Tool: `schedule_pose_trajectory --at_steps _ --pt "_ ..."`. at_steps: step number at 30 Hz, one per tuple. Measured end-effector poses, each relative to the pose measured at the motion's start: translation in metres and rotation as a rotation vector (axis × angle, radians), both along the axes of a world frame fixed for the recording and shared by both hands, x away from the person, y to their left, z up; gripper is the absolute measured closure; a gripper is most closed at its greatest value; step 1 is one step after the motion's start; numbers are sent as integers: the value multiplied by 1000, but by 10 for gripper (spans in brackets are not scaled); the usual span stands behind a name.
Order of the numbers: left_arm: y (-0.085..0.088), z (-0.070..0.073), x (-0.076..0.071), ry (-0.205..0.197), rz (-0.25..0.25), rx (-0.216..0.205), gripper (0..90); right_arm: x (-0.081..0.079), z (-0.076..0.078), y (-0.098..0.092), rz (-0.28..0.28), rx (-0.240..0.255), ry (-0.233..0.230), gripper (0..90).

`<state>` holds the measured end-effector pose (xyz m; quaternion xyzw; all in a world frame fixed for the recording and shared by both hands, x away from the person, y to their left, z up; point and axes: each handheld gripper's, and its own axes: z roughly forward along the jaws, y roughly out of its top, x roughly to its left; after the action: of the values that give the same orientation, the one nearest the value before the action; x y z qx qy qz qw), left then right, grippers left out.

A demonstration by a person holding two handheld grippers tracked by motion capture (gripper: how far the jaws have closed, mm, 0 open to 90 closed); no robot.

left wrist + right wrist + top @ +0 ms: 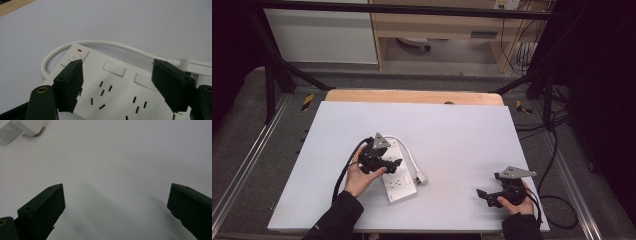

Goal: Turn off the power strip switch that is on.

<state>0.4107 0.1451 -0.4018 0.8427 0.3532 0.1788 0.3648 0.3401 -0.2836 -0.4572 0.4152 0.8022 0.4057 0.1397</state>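
High view: a white bench [452,135] is seen across the middle of the frame, with a strip of bare wood along its far edge. A wide open stretch of bench surface lies between the two hands and across the whole upper half.

A white power strip [396,175] is laid left of centre in the lower half, running from upper left to lower right. Its white cord [411,156] loops out from the upper end and is brought back to a plug [421,177] resting just beside the strip's right side.

The left hand-held gripper [388,162] is held over the upper part of the strip, jaws pointing toward the right of the frame. In the left gripper view the jaws are spread over the strip's face [117,87]; the left jaw sits just in front of the round power button [74,57], beside a small red mark [80,50]. Contact cannot be told.

The right hand-held gripper [486,196] is held low at the lower right, near the bench's front and right edges, well apart from the strip. In the right gripper view its jaws are spread wide over bare bench [120,170], with nothing between them; a white object, possibly the plug, is noted at the upper left corner.
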Motion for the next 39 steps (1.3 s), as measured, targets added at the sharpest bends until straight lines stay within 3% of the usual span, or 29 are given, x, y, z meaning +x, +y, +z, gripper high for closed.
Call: schedule_pose_trajectory --at_steps 6,22,39 --pt "-3 -2 2 4 3 6 329 0 0 0 1 -2 -4 19" --pt "-5 -6 5 11 -2 -21 627 0 -1 0 2 -3 -2 19" --pt "-7 -14 8 29 -9 -38 802 0 0 -1 3 -3 -5 18"
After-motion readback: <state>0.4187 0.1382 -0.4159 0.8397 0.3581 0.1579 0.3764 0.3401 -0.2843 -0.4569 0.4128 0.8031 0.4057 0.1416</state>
